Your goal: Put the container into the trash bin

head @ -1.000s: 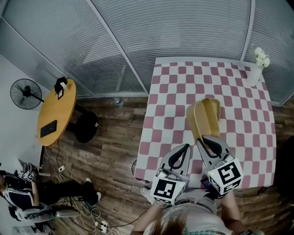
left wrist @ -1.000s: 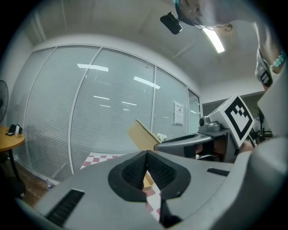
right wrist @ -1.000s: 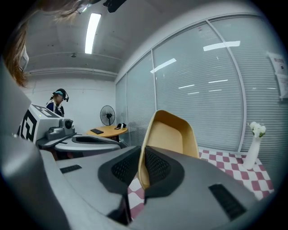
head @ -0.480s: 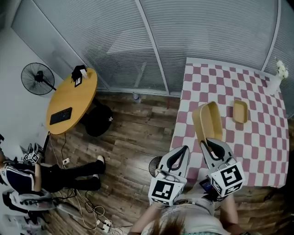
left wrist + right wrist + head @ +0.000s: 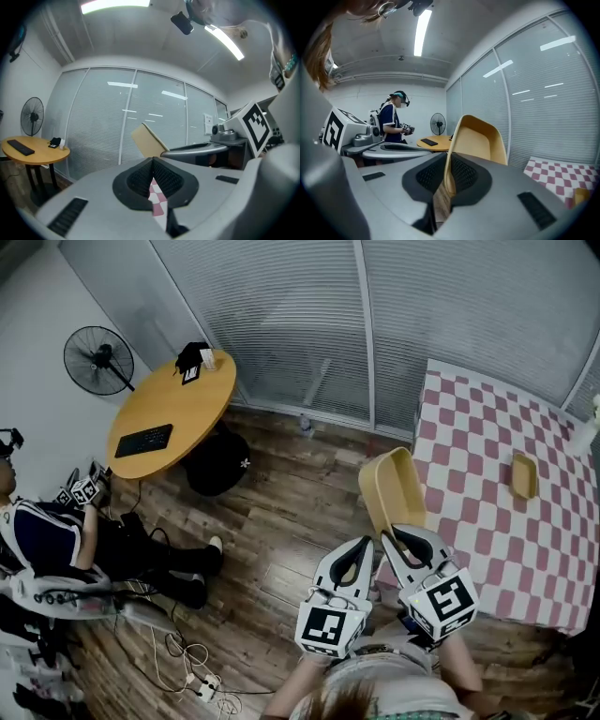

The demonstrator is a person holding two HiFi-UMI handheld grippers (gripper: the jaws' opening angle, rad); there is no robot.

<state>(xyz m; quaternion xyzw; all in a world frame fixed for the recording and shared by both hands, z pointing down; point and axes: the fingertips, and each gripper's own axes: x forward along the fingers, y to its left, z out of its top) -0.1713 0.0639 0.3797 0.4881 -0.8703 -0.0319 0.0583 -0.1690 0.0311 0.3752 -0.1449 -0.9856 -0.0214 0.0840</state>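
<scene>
The container stands on edge ahead of the right gripper, whose fingers are clamped narrowly on one thin side wall. In the right gripper view the wall runs straight up between the black pads, and the tan tub rises beyond them with its hollow side facing right. It hangs in the air over the wooden floor, just off the edge of the checkered table.

The left gripper carries nothing: its pads meet at the tips, with only a sliver of checkered cloth showing below them.

A small tan tray lies on the checkered table. Farther left stand a round yellow table bearing a keyboard, a fan, and a seated person. A black round thing sits under the yellow table (a bin or a stool, too unclear to tell).

Both grippers sit side by side before the person's body, pointing forward about level.
</scene>
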